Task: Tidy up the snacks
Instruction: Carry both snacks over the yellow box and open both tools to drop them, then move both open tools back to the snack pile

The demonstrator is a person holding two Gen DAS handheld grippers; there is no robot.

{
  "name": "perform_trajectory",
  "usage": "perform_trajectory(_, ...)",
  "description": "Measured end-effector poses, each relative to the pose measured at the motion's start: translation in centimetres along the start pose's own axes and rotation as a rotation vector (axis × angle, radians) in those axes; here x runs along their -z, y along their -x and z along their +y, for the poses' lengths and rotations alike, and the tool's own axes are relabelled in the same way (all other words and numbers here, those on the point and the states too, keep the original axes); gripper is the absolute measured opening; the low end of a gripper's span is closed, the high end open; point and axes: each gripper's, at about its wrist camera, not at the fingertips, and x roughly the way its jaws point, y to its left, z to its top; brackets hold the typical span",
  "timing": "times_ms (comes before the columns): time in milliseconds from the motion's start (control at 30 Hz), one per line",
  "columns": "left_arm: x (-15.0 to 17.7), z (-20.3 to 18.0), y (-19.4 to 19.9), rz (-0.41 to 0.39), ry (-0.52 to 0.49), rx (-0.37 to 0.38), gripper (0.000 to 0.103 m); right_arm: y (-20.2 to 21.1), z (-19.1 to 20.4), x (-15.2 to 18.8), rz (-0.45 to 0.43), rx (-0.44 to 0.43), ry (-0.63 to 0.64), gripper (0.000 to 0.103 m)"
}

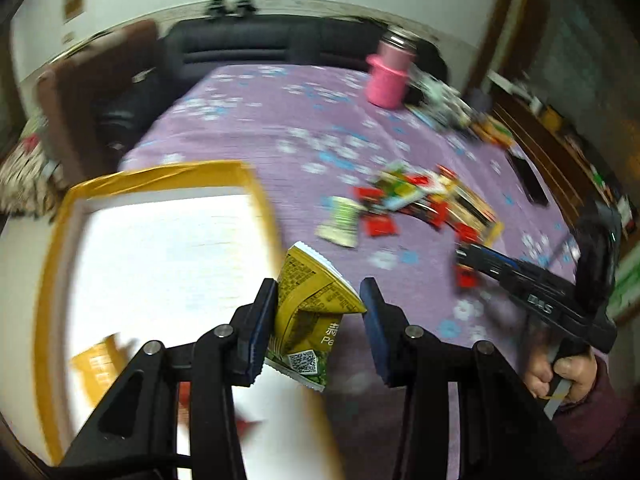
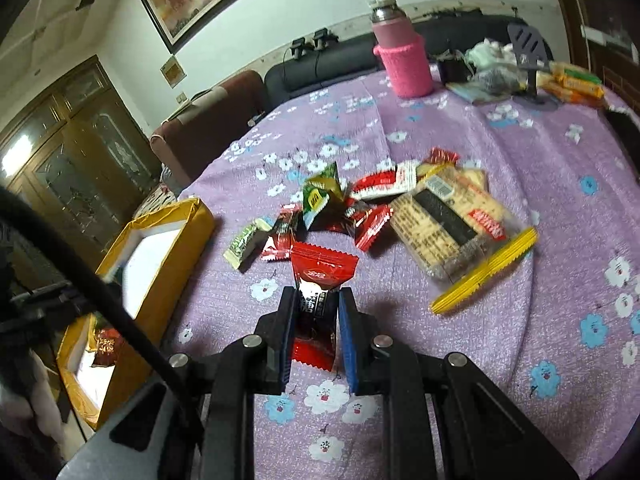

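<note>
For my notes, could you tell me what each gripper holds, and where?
Left gripper: yellow-green packet, crumpled middle. Right gripper: red candy wrapper, lower half.

The yellow-green snack packet (image 1: 312,312) shows the Latin letters "Pe" in white near its lower edge, below a Chinese character that is cut off by a fold, and a QR code sits on the green strip under that. Its upper face carries dense small print, too fine to make out. The black tool (image 1: 540,296) in the other hand bears pale lettering on its side, blurred past reading. The red candy wrapper (image 2: 320,276) has a white logo and large white Chinese characters on a black band. The big cracker pack (image 2: 452,220) carries a red label and a block of text, unreadable.
</note>
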Motion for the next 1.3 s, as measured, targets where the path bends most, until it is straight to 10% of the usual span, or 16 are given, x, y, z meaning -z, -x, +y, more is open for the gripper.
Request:
perform_trajectory(333,-1.0,11.9,-0.7,0.036,0.212,-0.093,0.044,-0.1,10.4,-1.5,0.086,-0.152,0.128,0.018)
perform_trajectory(767,0.4,15.6,-1.0,0.052,0.310,-0.023,0.057,-10.3,21.4,0.4,0.310,-0.192,0.264,0.019)
perform_trajectory(1033,2.1,13.9,4.2,-0.097,0.387,0.094,0.074,-6.6,20.2,-0.8,0.230,-0.238,0.278,0.025)
perform_trajectory(1300,4.9,9.3,7.6,-0.238,0.420,0.216,0.086,-6.6,8.8,-7.2,0.109,0.073,0.110,0.032)
